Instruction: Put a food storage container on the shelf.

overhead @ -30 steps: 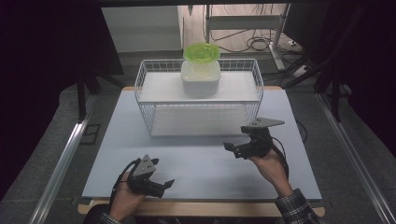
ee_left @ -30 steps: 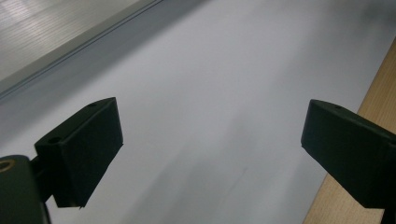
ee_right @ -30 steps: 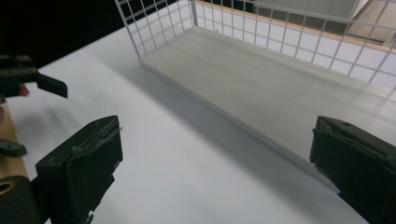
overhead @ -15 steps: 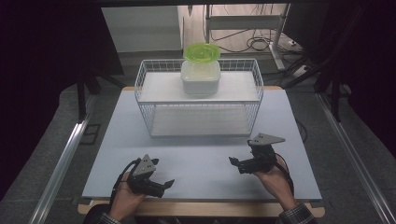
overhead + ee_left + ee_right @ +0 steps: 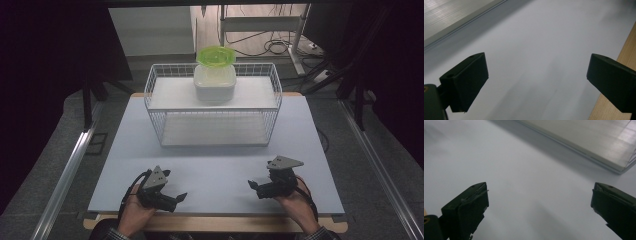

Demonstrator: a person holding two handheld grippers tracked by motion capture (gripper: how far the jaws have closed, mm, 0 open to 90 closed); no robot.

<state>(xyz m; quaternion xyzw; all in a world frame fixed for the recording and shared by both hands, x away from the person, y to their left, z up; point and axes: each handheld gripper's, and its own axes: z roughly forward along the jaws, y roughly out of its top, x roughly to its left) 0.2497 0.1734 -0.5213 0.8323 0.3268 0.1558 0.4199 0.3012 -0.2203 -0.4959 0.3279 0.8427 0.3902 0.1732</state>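
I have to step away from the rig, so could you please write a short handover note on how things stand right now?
Left gripper: open, empty, low over the near left of the table.
Right gripper: open, empty, low over the near right, jaws pointing inward.
White container with green lid sits on the top shelf of the wire rack, at the far middle of the table.
Done: container is on the rack, nothing is held.
Left: judging by the resting grippers, probably nothing, or else a fresh reach to the container.

Left gripper (image 5: 536, 85) w/ 2 black jaws wide apart over pale mat (image 5: 544, 45); wood table edge (image 5: 626, 45) at right.
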